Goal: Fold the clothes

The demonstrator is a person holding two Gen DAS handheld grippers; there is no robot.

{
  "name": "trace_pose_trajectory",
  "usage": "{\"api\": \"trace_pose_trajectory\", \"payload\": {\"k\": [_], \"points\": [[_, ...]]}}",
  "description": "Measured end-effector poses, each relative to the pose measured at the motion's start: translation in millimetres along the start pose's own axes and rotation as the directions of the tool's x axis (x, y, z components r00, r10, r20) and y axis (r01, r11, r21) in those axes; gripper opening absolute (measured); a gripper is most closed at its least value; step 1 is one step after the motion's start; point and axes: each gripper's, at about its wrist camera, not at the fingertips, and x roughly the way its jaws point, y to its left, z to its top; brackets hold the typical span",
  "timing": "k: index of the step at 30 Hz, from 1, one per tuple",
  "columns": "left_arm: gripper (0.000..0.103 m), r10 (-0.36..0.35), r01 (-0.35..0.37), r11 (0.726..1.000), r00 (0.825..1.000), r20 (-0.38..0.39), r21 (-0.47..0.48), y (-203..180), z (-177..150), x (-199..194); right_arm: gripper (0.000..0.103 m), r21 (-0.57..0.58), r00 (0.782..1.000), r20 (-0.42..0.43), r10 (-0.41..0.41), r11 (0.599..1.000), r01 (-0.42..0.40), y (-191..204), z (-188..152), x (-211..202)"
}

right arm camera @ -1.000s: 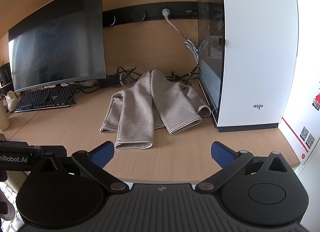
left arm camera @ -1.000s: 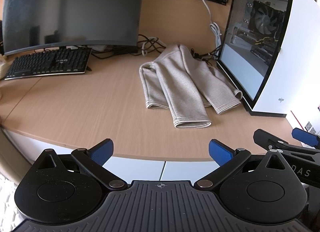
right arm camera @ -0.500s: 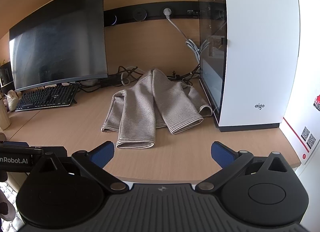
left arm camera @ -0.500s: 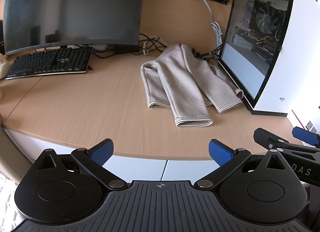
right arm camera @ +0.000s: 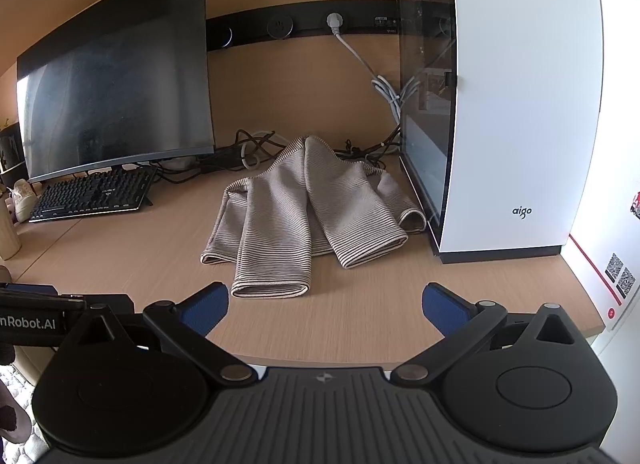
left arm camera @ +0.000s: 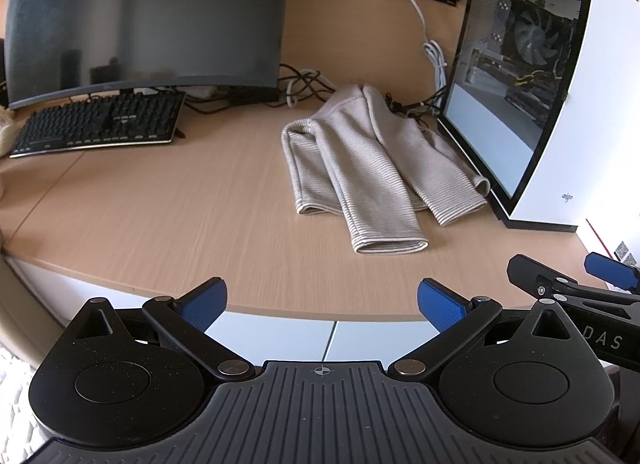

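A beige striped knit garment (left arm camera: 372, 167) (right arm camera: 296, 215) lies crumpled on the wooden desk (left arm camera: 180, 215) (right arm camera: 132, 260), its sleeves pointing toward me, right beside the white PC case. My left gripper (left arm camera: 322, 300) hovers open at the desk's near edge, well short of the cloth, nothing between its blue pads. My right gripper (right arm camera: 326, 306) is open too, just in front of the nearest sleeve cuff (right arm camera: 270, 290). The right gripper's fingertips (left arm camera: 608, 266) show at the left wrist view's right edge.
A white PC case (left arm camera: 560, 103) (right arm camera: 512, 123) with a glass side stands right of the garment. A dark curved monitor (left arm camera: 140, 15) (right arm camera: 116, 99) and black keyboard (left arm camera: 96, 127) (right arm camera: 92, 193) sit at the left. Tangled cables (left arm camera: 304, 83) (right arm camera: 256, 143) lie behind the cloth.
Both grippers have crept slightly forward toward the desk and garment; the cloth looks a little larger. Both stay open.
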Motion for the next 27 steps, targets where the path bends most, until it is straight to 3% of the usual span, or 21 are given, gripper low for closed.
{"api": "trace_pose_trajectory", "payload": {"k": [18, 20, 23, 27], "points": [[0.103, -0.011, 0.011, 1.0, 0.998, -0.054, 0.006, 12.0, 19.9, 36.6, 0.103, 0.045, 0.998, -0.036, -0.044, 0.998, 0.046, 1.4, 9.3, 30.9], [0.103, -0.032, 0.032, 0.999, 0.997, -0.07, -0.002, 20.5, 27.3, 46.4, 0.103, 0.056, 0.997, -0.043, -0.058, 0.997, 0.06, 3.7, 12.4, 38.0], [0.103, -0.117, 0.119, 0.993, 0.989, -0.094, 0.009, 31.3, 41.0, 63.5, 0.103, 0.084, 0.995, -0.061, -0.084, 0.992, 0.089, 5.6, 17.4, 49.8], [0.103, -0.222, 0.227, 0.974, 0.962, -0.162, 0.01, 43.3, 60.2, 90.5, 0.103, 0.126, 0.985, -0.101, -0.142, 0.98, 0.154, 5.7, 20.8, 64.3]]}}
